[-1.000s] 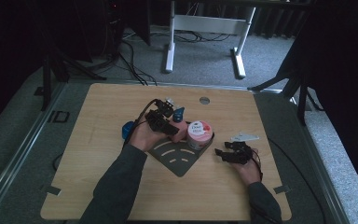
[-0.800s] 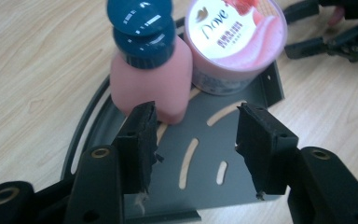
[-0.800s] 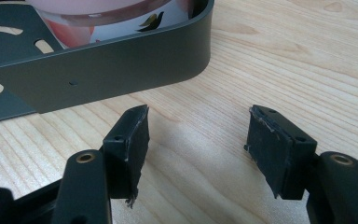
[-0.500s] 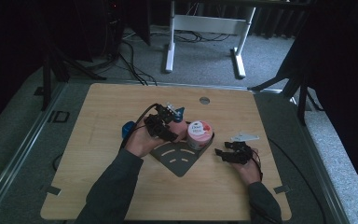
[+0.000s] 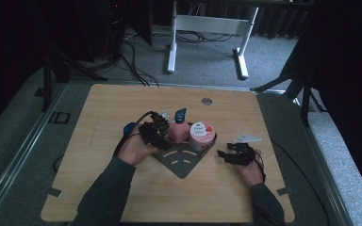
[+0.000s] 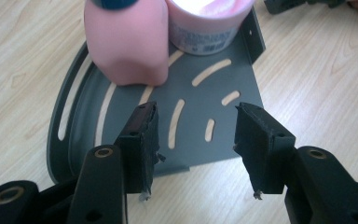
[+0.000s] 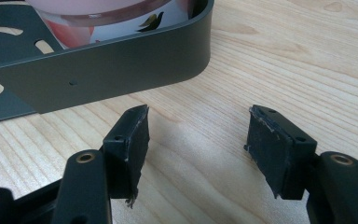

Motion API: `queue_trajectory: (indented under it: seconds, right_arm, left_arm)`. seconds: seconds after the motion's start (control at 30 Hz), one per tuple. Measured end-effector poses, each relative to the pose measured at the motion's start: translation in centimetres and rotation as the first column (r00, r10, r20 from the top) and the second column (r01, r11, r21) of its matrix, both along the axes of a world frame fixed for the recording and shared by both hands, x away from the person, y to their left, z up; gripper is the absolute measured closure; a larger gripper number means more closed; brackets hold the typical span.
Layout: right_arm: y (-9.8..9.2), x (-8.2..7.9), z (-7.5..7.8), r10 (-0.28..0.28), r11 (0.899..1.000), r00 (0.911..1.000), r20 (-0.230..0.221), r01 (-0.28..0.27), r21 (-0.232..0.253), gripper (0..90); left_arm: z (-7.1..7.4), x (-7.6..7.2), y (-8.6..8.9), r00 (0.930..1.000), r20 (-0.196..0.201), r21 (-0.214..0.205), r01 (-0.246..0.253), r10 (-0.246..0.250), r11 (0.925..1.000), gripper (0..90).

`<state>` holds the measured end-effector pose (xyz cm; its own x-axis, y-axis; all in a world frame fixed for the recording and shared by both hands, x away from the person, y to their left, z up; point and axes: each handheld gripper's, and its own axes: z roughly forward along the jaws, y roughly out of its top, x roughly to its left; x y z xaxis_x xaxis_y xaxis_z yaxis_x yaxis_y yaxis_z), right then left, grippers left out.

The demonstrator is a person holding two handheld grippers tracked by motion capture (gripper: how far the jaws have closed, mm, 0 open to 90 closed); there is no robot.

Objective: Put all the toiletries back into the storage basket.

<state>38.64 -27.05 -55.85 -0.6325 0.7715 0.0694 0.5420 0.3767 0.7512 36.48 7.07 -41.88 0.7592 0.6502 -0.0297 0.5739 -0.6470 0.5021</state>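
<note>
A dark grey slotted corner tray (image 5: 184, 162) (image 6: 205, 93) lies mid-table. On it stand a pink bottle (image 5: 179, 133) (image 6: 126, 42) with a blue cap and, touching it, a pink round jar (image 5: 201, 134) (image 6: 209, 23). My left gripper (image 5: 162, 137) (image 6: 196, 123) hovers open over the tray's near part, short of the bottle, with nothing between its jaws. My right gripper (image 5: 226, 157) (image 7: 198, 123) is open over bare wood just outside the tray's upright wall (image 7: 112, 70), and the jar (image 7: 98, 23) shows behind that wall.
A small blue object (image 5: 128, 127) lies on the wooden table (image 5: 99, 188) left of my left hand. A round hole (image 5: 207, 100) sits near the table's far edge. White desk legs (image 5: 172, 42) and cables stand on the carpet beyond.
My left gripper has drawn back toward the person, away from the bottle's top, and now sits lower over the tray. The bottle, the jar and my right gripper have stayed put.
</note>
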Motion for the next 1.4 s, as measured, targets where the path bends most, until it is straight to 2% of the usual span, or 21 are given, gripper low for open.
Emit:
queue_trajectory:
  seconds: [0.3,0.6,0.73,1.4]
  right_arm:
    - [0.0,0.0,0.0,0.0,1.0,1.0,0.0,0.0,-0.001,38.5]
    - [0.0,0.0,0.0,-0.001,1.0,1.0,0.0,0.001,0.0,38.4]
    - [0.0,0.0,0.0,-0.002,1.0,1.0,0.0,0.002,0.0,38.4]
    - [0.1,0.0,0.0,-0.003,1.0,1.0,0.001,0.003,0.0,38.2]
  left_arm:
    - [0.5,-1.2,1.6,1.0,0.008,-0.012,0.001,-0.001,0.9999,49.4]
    - [0.7,-2.2,2.5,0.9998,0.007,-0.002,0.016,-0.016,0.9999,51.4]
    - [0.6,-2.6,3.3,0.9999,-0.01,0.001,0.007,-0.007,1.0,52.5]
    - [0.4,-3.9,6.3,0.9988,-0.031,-0.002,-0.039,0.039,0.9992,54.1]
